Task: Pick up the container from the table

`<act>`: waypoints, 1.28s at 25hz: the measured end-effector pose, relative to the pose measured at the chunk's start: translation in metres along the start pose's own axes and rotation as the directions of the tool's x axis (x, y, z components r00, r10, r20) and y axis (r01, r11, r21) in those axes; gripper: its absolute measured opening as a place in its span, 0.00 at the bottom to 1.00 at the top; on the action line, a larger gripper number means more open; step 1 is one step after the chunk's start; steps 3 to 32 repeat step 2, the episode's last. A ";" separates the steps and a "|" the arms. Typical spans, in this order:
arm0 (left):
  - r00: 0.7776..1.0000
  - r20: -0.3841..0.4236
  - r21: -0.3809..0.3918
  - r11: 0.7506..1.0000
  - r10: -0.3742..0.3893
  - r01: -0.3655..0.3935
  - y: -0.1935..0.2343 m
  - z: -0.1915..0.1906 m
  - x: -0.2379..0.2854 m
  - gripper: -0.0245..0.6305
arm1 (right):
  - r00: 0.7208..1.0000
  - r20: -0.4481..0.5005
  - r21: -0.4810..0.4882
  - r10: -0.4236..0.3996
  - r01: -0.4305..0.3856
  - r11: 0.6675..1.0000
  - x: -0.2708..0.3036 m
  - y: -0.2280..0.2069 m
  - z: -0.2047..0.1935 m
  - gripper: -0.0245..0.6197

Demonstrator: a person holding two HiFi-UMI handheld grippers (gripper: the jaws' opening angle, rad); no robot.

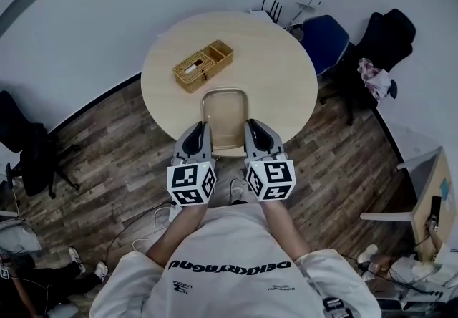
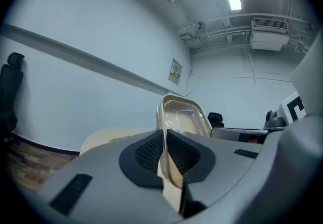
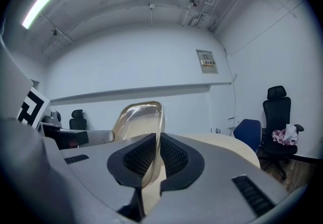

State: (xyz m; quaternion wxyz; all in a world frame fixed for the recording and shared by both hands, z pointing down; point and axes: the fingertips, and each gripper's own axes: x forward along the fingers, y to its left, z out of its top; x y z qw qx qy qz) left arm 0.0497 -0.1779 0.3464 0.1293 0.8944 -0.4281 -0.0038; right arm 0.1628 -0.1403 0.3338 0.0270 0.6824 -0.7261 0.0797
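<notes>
The left hand-held gripper (image 2: 165, 153) is clamped on the left rim of the clear container (image 1: 224, 117), and the right hand-held gripper (image 3: 156, 160) pinches the opposite rim. Both forearms reach forward side by side, jaws pointing toward the table (image 1: 275, 73). The container is at the table's near edge. A wicker basket (image 1: 202, 66) lies nearer the table's middle, apart from the container. A blue chair (image 1: 325, 41) stands at the table's far right.

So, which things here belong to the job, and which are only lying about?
Job: container; left gripper and right gripper, both shut on its rim; table.
Lying about: basket; blue chair; black chair.
</notes>
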 end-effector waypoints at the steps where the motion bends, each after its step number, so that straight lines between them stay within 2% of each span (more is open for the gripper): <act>1: 1.000 0.001 0.001 1.000 -0.001 0.001 -0.001 -0.001 0.000 0.10 | 1.000 0.003 0.001 -0.001 0.001 1.000 0.000 -0.001 -0.001 0.12; 32: 1.000 0.002 0.002 1.000 -0.002 0.002 -0.001 -0.001 0.001 0.10 | 1.000 0.006 0.001 -0.001 0.001 1.000 -0.001 -0.002 -0.001 0.12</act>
